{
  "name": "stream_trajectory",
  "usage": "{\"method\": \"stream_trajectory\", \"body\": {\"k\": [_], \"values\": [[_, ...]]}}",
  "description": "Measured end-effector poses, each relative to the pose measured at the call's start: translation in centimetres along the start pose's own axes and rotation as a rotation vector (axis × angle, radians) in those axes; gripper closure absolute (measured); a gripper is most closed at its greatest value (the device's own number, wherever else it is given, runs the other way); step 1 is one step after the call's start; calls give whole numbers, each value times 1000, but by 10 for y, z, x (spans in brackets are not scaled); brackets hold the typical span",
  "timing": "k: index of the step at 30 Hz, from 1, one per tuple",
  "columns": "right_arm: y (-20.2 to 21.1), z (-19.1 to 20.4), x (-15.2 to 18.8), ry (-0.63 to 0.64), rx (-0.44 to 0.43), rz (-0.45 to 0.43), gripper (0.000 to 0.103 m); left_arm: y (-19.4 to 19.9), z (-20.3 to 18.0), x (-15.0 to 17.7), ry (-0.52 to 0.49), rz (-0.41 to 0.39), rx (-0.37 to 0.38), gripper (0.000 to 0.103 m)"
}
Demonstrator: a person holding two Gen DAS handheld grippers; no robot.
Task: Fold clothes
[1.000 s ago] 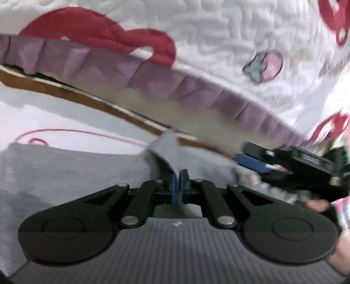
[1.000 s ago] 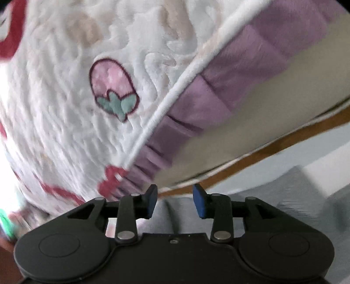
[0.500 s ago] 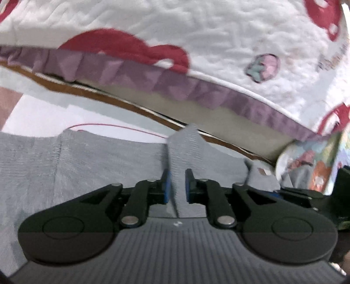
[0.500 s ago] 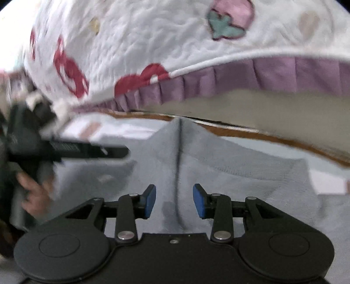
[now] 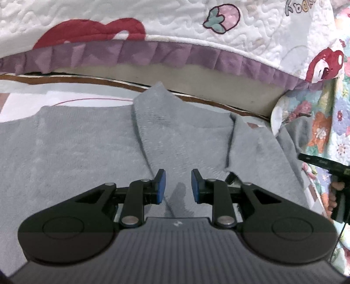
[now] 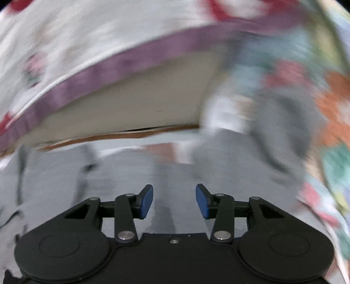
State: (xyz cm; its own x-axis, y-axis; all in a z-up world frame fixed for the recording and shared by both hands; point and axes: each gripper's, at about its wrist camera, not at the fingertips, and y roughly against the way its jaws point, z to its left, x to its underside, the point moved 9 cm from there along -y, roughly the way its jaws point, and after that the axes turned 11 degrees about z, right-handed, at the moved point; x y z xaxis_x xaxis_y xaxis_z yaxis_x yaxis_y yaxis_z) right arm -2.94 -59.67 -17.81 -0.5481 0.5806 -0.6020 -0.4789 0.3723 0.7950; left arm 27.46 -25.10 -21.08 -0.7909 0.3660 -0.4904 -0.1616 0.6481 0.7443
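Now that my left gripper (image 5: 177,185) has released the folded sleeve (image 5: 161,131) on the grey sweater (image 5: 65,153), both tongs are opening empty, my right gripper (image 6: 174,201) swinging clear.

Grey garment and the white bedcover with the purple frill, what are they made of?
Grey garment: looks like soft matte fleece or knit; fuzzy nap, limp folds. White bedcover: seems quilted cotton, puckered stitch lines; its purple frill looks like thin pleated cloth.

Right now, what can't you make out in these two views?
- Right wrist view: motion blur smears the grey garment and floral quilt; folds unreadable.
- Left wrist view: left hand-held gripper body hides the garment's near edge.
- Left wrist view: right hand-held gripper cut off by the frame edge.
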Motion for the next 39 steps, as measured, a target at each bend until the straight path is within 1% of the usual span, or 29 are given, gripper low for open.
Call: {"method": "stream_trajectory", "body": {"k": [2,4,5,7,9,12,14,17,20,22,24,29,33,36,39], "values": [[5,-37,5,-88,32,-8,55,2,1,4,-3,1,-8,79],[6,-62,11,-158,53,0,55,6,2,6,-11,-8,-29,79],[5,-69,14,-182,50,8,55,9,3,7,-12,-12,-43,79],[5,-71,18,-212,10,20,55,16,7,11,0,-19,-57,79],[2,-73,21,-276,-21,26,55,25,10,17,7,-26,-71,79],[-8,-78,22,-371,-28,20,54,38,13,26,-6,-31,-112,78],[-13,-78,24,-381,-23,20,54,48,16,32,-6,-35,-140,78],[-15,-74,25,-355,-24,13,54,63,20,40,-2,-55,-155,77],[-13,-72,24,-294,-9,14,54,66,15,40,-2,-64,-136,77],[-9,-76,14,-263,-8,-9,54,62,8,38,-7,-59,-112,77],[-4,-86,-3,-265,-9,-49,54,58,-6,29,-32,-54,-88,77],[-1,-129,-50,-351,-23,-133,53,37,-31,9,-56,-33,-26,77],[-12,-158,-79,-411,-14,-151,53,23,-38,0,-91,-34,-17,77],[-23,-174,-90,-469,-16,-161,53,13,-41,-5,-124,-36,-2,77],[-37,-186,-93,-557,-38,-172,49,3,-43,-6,-143,-20,7,77]]}}
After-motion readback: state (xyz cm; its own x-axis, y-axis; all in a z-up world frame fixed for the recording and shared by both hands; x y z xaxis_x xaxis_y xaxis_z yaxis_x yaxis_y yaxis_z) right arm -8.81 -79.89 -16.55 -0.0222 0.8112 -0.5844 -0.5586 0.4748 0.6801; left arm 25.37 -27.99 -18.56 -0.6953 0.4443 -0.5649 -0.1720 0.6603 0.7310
